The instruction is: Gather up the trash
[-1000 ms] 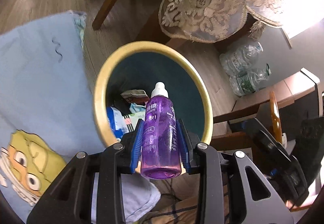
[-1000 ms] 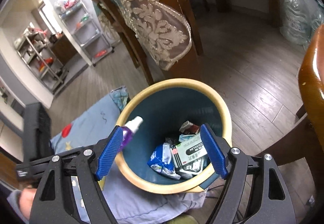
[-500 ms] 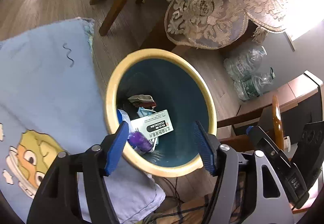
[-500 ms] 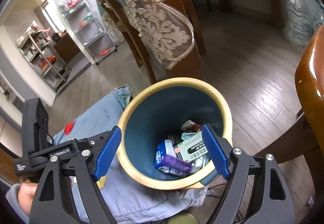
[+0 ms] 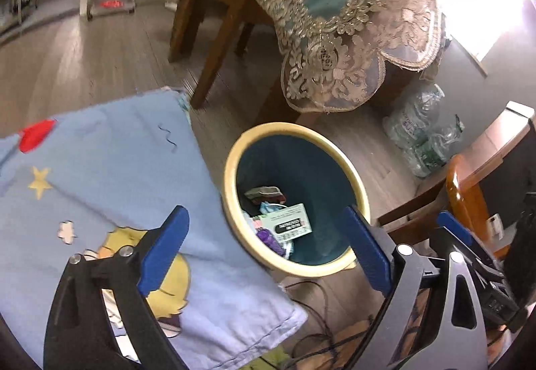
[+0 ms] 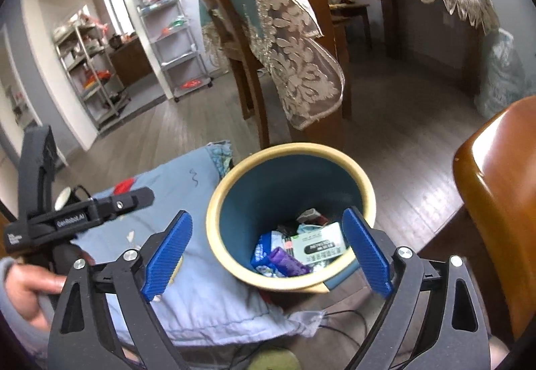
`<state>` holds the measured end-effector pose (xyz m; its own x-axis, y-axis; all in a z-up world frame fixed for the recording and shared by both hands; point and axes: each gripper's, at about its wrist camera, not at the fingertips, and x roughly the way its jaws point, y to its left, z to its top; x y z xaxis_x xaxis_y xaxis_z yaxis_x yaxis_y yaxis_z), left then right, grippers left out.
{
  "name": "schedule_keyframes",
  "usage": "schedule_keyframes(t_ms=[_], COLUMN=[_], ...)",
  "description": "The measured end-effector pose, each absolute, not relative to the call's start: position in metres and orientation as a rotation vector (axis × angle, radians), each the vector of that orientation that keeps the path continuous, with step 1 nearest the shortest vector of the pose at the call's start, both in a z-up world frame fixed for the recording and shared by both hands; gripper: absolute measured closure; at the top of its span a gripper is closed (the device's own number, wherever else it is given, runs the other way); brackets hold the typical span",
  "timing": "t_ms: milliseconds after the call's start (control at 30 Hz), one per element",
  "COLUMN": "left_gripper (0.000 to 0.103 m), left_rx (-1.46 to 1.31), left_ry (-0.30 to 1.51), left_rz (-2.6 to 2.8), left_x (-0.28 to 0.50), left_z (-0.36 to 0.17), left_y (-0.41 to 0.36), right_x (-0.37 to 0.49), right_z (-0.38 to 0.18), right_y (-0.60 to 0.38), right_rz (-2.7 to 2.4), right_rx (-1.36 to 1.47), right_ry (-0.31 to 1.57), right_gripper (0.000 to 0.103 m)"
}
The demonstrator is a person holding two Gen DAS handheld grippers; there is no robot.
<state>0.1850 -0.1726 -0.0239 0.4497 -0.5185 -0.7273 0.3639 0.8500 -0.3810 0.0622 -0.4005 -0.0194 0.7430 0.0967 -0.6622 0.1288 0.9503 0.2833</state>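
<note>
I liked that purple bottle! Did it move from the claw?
Yes. The purple bottle dropped from the left claw into the trash bin, beside the white box.

A home dining room — lace-draped table [image 5: 351,11], wooden chair [image 6: 234,35], plank floor [image 6: 402,169].

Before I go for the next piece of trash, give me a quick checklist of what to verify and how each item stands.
1. Purple bottle inside the trash bin: ok, it lies on the litter at the bottom beside the white box.
2. Left gripper empty: ok, jaws wide open, nothing between them.
3. Right gripper empty: ok, jaws wide open above the bin.
4. Bin upright: ok, yellow rim faces up on the wooden floor.
5. Room left in the bin: ok, litter covers only the bottom.
6. Next trash item located: cannot tell, none shows on the blue blanket or the floor in either view.
</note>
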Motion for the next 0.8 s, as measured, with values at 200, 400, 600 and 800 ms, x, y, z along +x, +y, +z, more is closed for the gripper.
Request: schedule_keyframes(t_ms=[200,400,600,800], left_gripper=[0.008,0.006,0.006,0.006], left_rx=[-0.114,-0.049,-0.014,0.002], left_ry=[0.899,0.846,0.791,0.761], left_rz=[-0.532,-0.544,-0.53,-0.51], left_x=[0.15,0.114,0.087,0.072], left_z=[-0.015,-0.005,0.005,0.01], left_y=[-0.164,-0.164,-0.161,-0.158], right_x=[0.037,0.012,-0.008,-0.023], right_z=[-0.022,-0.027,-0.026,-0.019], right_y=[-0.389,-0.384,-0.38,-0.386], right_rz=[-0.05,-0.07,-0.081,-0.084], right_rx=[0.274,0.247,0.224,0.25], right_ry=[0.736,0.733,0.726,0.677], right_gripper=[0.01,0.008,0.008,0.008])
